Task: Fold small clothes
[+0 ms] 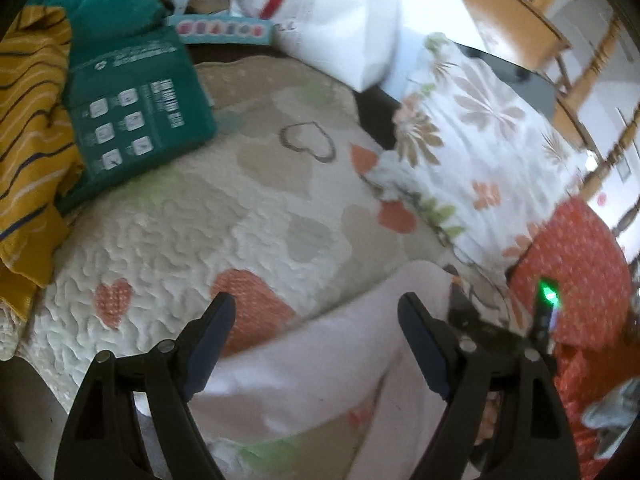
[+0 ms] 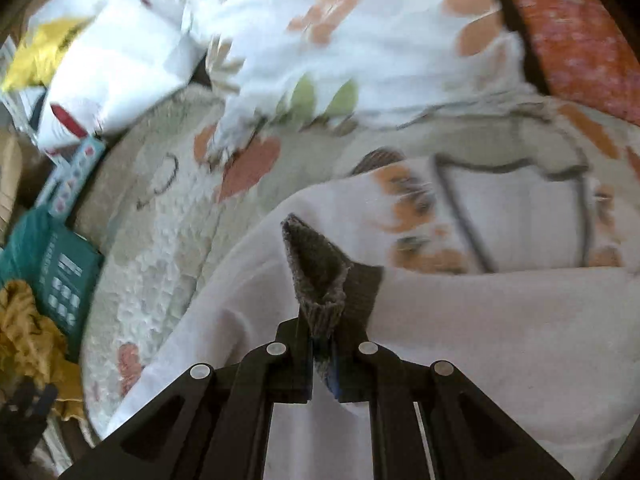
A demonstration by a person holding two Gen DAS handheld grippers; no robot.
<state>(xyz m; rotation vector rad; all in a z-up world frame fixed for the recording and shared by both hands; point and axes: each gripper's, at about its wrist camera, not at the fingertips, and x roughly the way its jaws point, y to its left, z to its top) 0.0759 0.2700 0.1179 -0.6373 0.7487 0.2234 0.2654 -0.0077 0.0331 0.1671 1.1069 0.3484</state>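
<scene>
A small white garment [image 2: 460, 340] with an orange and grey print [image 2: 412, 216] lies on the heart-patterned quilt [image 1: 200, 216]. My right gripper [image 2: 323, 332] is shut on the garment's grey ribbed cuff [image 2: 316, 268], which stands up between the jaws. My left gripper [image 1: 316, 312] is open just above the white garment [image 1: 320, 368], its jaws wide apart and holding nothing. The right gripper also shows in the left wrist view [image 1: 480, 320], at the garment's far edge.
A floral pillow [image 1: 480, 140] and a red dotted cushion [image 1: 580, 272] lie to the right. A teal package [image 1: 132, 112], a mustard striped cloth [image 1: 28, 128] and a white bag [image 1: 332, 12] lie at the left and back.
</scene>
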